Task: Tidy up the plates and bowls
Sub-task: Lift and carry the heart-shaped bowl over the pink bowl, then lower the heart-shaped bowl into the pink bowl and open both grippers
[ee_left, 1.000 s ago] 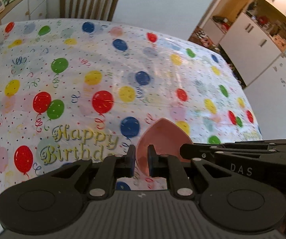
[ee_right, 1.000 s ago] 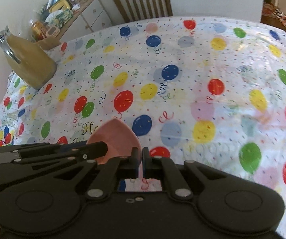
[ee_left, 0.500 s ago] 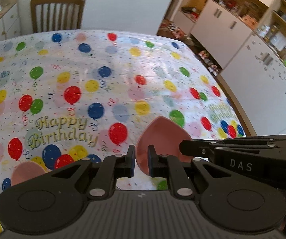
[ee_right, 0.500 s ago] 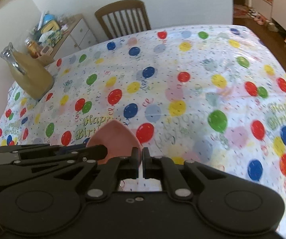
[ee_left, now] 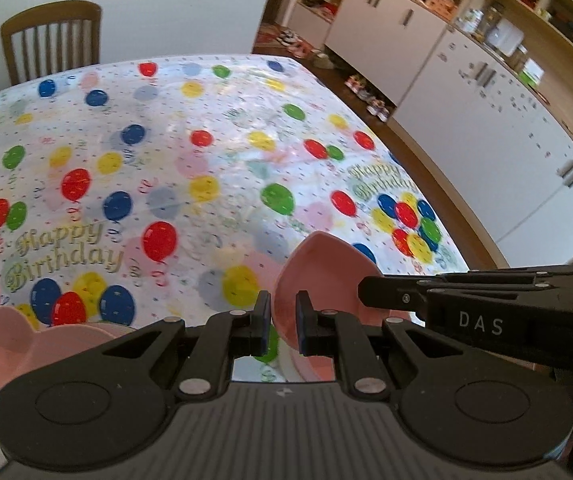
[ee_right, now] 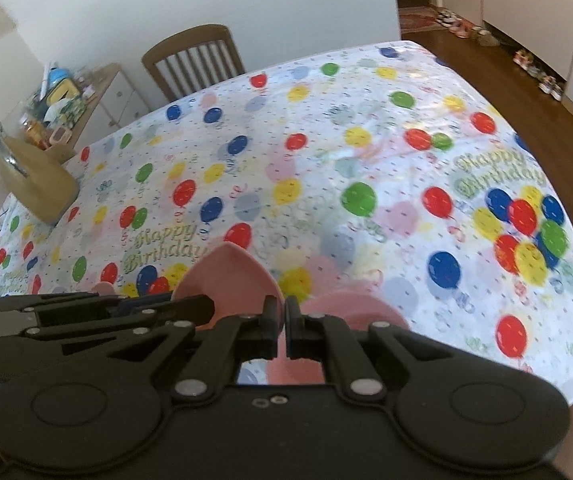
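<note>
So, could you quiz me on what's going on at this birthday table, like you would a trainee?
1. True or false: the left hand-held gripper is clamped on the rim of the round pink bowl.
2. What stands at the far side of the table?
A. a wooden slat-back chair
B. a metal bar stool
C. a blue sofa
3. Fill in: the gold lettering on the balloon-print tablecloth reads "Happy ____".

Key: 1 true; 2 A; 3 Birthday.
</note>
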{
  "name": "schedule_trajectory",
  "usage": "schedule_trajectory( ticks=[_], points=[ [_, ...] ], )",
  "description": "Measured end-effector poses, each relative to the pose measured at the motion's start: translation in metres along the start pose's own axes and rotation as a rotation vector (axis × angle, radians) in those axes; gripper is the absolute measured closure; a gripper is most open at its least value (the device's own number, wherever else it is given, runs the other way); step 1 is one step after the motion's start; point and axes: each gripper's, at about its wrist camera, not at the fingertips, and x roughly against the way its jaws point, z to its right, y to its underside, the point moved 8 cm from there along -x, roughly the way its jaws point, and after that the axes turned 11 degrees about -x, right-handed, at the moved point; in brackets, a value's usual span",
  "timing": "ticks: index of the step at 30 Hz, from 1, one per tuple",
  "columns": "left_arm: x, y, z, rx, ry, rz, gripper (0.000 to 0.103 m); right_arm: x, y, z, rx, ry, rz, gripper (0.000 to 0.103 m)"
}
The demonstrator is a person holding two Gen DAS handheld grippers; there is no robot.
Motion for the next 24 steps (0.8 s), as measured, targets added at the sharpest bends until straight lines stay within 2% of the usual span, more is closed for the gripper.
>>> schedule_trajectory(
  ticks=[6,13,24],
  points=[
    [-0.019,0.006,0.021,-0.035,0.027,-0.04,0.091,0.004,0.007,0.025,-0.036,0.026,-0.001,0.101],
    [-0.047,0.018,0.036,-0.054,0.037,-0.109,0.091,-0.008,0.018,0.056,-0.067,0.05,-0.044,0.101],
    [-0.069,0.032,0.04,-0.04,0.035,-0.171,0.091,-0.026,0.03,0.072,-0.063,0.053,-0.1,0.101]
  ],
)
